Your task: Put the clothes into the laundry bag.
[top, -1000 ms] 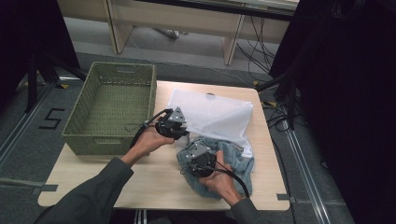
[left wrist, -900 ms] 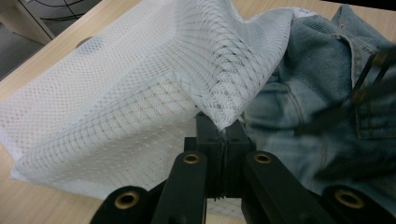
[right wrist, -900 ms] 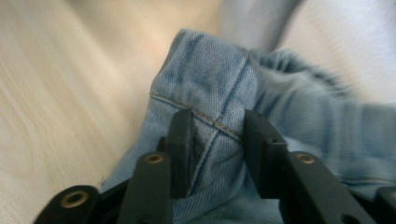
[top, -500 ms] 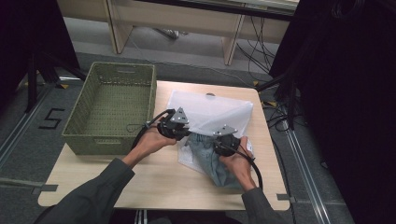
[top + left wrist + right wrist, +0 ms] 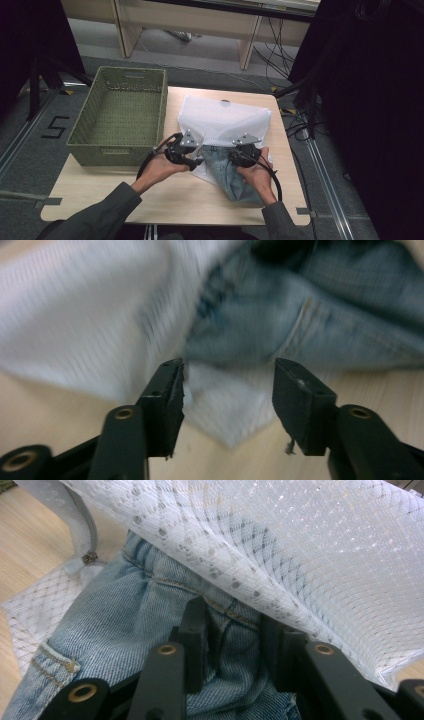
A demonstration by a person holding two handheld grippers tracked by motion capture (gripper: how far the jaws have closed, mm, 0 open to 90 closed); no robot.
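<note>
two big things flank the work: wooden table [image 5: 100,195], green woven basket [image 5: 120,115] at its left edge, just beside white mesh bag [image 5: 225,120]. denim garment [image 5: 232,175] lies half in the bag mouth, long axis running toward the person's side. left gripper [image 5: 227,385] jaws just opened, apart over bag corner, nothing held. right gripper [image 5: 230,625] pinches a denim fold.

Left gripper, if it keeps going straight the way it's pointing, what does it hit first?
Probably the white mesh bag, whose corner lies between the open left gripper jaws; the blue jeans sit just beyond it.
</note>
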